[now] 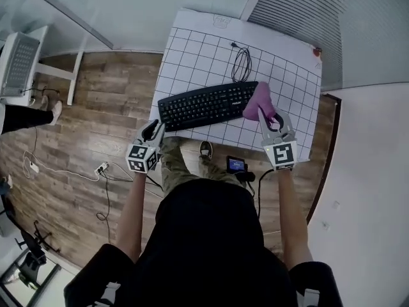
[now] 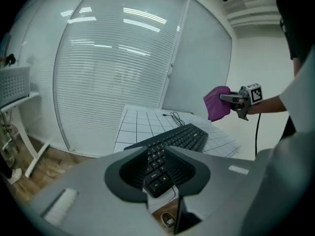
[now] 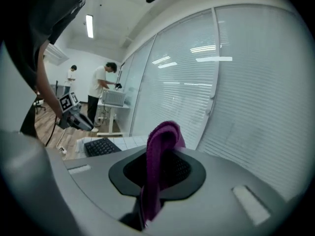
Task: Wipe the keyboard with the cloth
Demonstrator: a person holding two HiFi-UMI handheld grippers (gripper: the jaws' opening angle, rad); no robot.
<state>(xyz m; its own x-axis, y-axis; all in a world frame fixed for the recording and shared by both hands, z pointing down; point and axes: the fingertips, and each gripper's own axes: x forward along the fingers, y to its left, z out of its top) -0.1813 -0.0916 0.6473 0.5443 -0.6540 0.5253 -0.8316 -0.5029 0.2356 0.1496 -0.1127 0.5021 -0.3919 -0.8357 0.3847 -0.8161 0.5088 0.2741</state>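
Fig. Head view, with both gripper views. The black keyboard (image 1: 204, 105) lies slantwise on the gridded desk (image 1: 192, 47), and its cable (image 1: 241, 62) is coiled just behind it.

R. hand-held gripper (image 1: 269, 116) is clenched on the purple cloth (image 1: 260, 101). The cloth stands bunched up out of the jaws, over the keyboard's right end. Whether it already touches the keys can't be told from the head view.

L. hand-held gripper (image 1: 152, 130) is by the keyboard's near-left corner. Its jaws are a little apart with nothing gripped, and the keys show through the gap in the left gripper view (image 2: 156, 152).

Risks, as judged:
- The keyboard isn't pinned, so a sideways wipe may push it across the desk, or off the near edge, unless the L. side braces it.
- The cloth is held in a narrow fold, so drag on the keys could pull it out of the jaws.
- Bunched like this, the cloth would touch only a small patch per pass, so rows may get missed.
- A stroke running too far back could catch the cable.
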